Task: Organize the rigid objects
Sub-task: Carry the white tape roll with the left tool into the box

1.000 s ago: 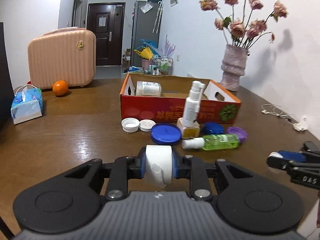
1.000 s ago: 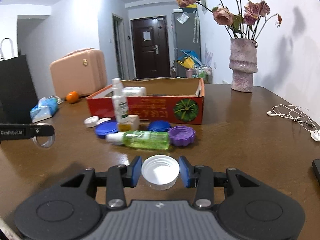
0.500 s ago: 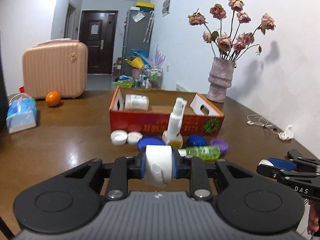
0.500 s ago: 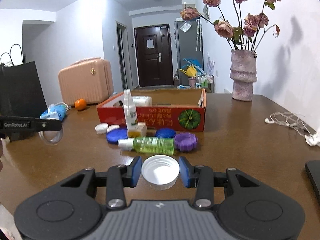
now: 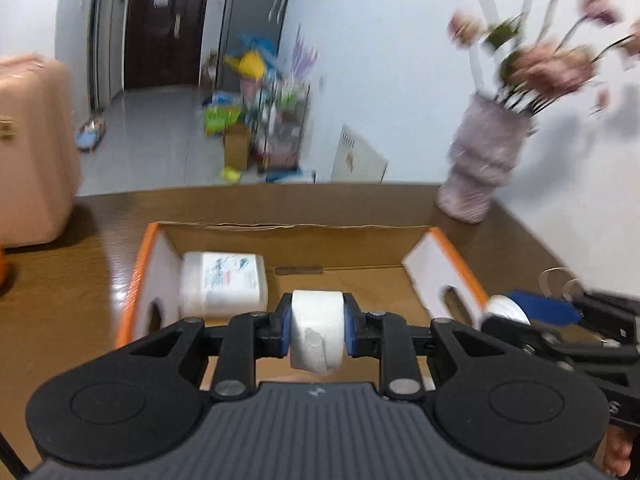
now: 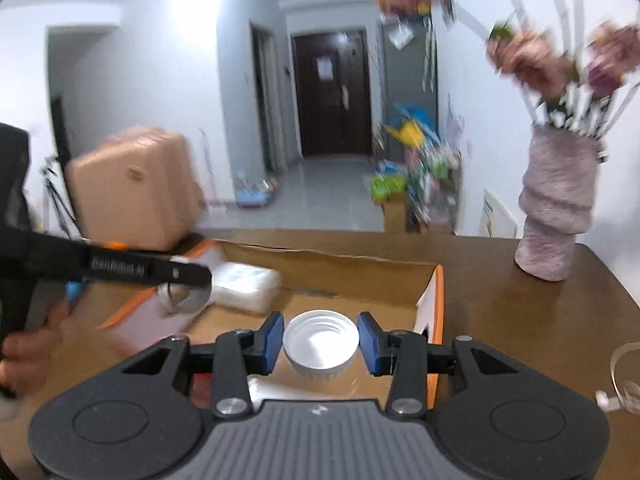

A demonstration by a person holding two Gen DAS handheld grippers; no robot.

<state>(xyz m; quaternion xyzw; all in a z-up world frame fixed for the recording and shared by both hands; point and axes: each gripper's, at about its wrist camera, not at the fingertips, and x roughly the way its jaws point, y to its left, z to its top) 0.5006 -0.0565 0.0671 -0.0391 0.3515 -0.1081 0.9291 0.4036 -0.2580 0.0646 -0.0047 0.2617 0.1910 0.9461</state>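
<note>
White cap (image 6: 320, 344) (one), one tape roll (image 5: 317, 330)

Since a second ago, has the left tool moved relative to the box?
Yes. The left tool, shut on the white roll, has gone forward: the box was well ahead of it across the table, and now the roll hangs over the box's inside.
</note>
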